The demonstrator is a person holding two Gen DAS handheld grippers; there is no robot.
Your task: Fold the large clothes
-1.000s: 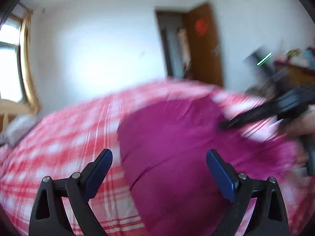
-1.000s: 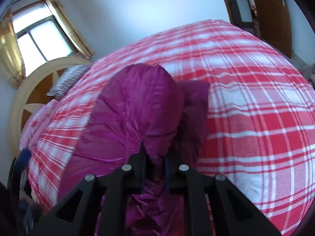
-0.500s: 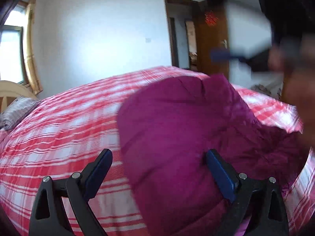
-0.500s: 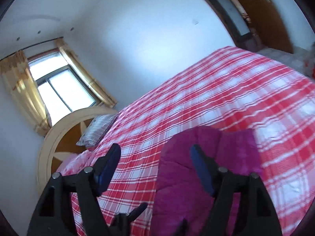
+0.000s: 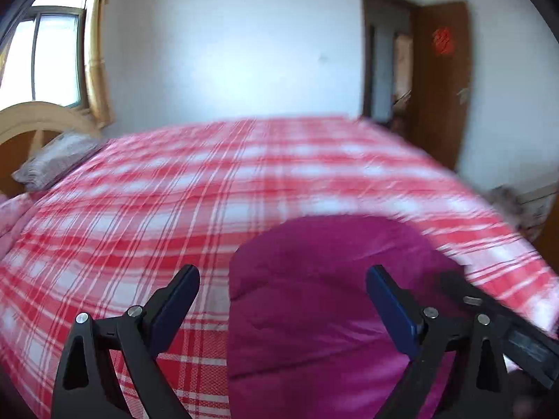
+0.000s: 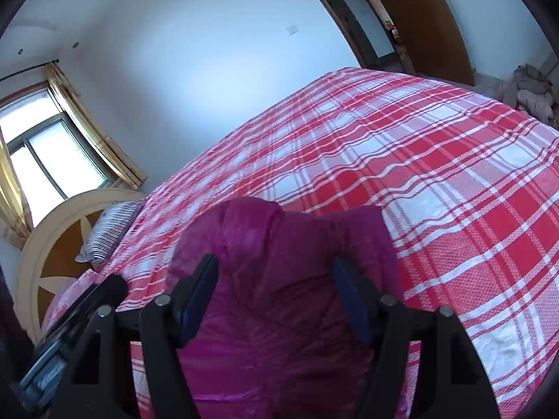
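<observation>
A magenta padded garment (image 5: 314,300) lies folded in a puffy bundle on the red-and-white plaid bed (image 5: 195,181). It also shows in the right wrist view (image 6: 279,279). My left gripper (image 5: 283,300) is open and empty, above the garment's left part. My right gripper (image 6: 276,293) is open and empty, just above the garment's near end. The right gripper's body shows at the lower right of the left wrist view (image 5: 496,317). The left gripper's body shows at the lower left of the right wrist view (image 6: 77,317).
A wooden headboard (image 6: 45,244) and a striped pillow (image 6: 108,227) are at the bed's left end. A window with gold curtains (image 5: 52,45) is behind it. An open brown door (image 5: 440,80) stands at the right. A heap of clothes (image 6: 527,90) lies beyond the bed's far corner.
My right gripper let go of the garment and opened, then lifted away. The garment dropped into a folded bundle on the bed. My left gripper stayed open and swung back over it.
</observation>
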